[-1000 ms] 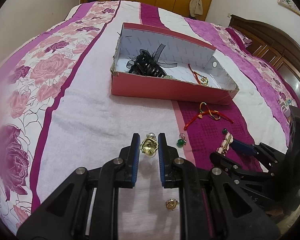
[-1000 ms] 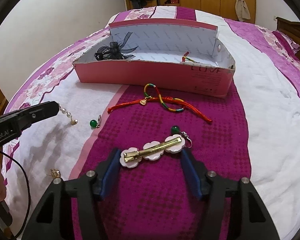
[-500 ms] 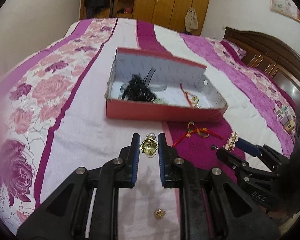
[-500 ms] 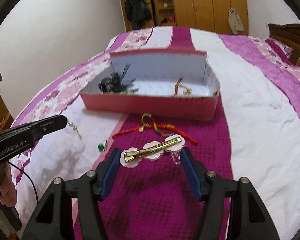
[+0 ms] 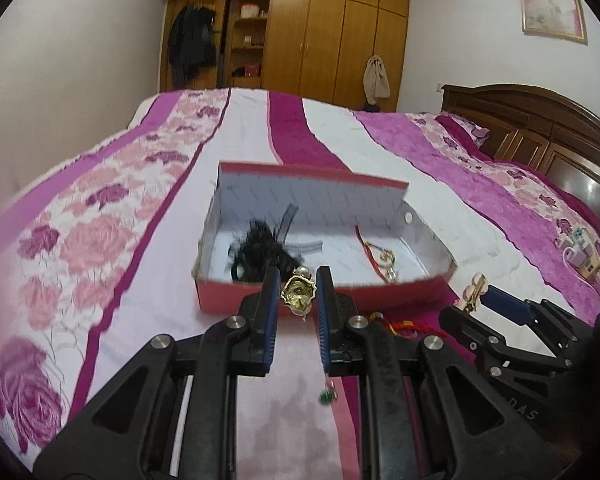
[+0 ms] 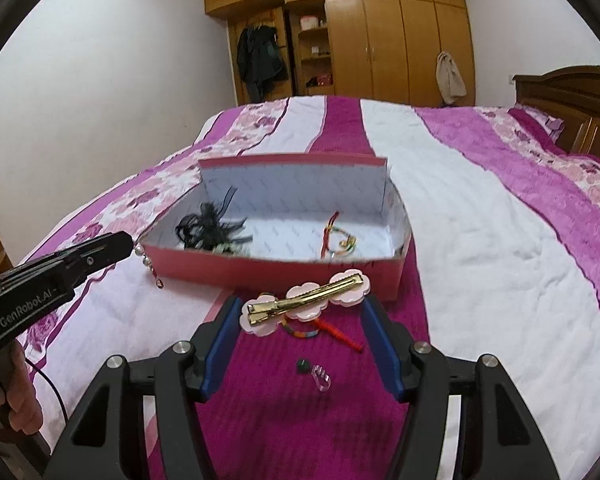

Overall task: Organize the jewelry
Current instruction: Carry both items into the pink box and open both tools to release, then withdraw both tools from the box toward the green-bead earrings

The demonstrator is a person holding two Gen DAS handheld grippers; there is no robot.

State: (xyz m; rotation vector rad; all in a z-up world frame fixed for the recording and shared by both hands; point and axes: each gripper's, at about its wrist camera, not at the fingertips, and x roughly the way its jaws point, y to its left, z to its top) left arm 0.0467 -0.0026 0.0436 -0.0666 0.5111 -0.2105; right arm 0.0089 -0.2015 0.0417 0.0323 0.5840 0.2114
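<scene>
Pinching a gold earring (image 5: 298, 295) with pearl beads between its blue pads, the left claw (image 5: 299, 300) hangs above the bed (image 5: 148, 292), just short of the near wall of the pink box (image 5: 236, 294). In the right wrist view the same claw (image 6: 130, 245) enters from 9 o'clock, and a short string of pearls dangles from its tip, close to the box's left corner (image 6: 156, 258).

The right claw (image 6: 305, 312) is clenched on a hair clip (image 6: 306, 305), a gold bar backed by pale pink flower shapes, held crosswise and lifted clear of the magenta stripe of the bedspread. From the left wrist view this claw (image 5: 474, 294) sits at 3 o'clock with the clip's end (image 5: 471, 292) showing at its tip.

Inside the box lie a black feathery hairpiece (image 6: 210, 228) toward the left end and a red cord bracelet (image 6: 338, 240) toward the right. On the bedspread under the right claw rest a multicoloured cord bracelet (image 6: 324, 327) and a green bead earring (image 6: 302, 366) with what looks like a clear hook beside it. Another green bead earring (image 5: 326, 396) lies on the bed below the left claw, though it is blurred.
</scene>
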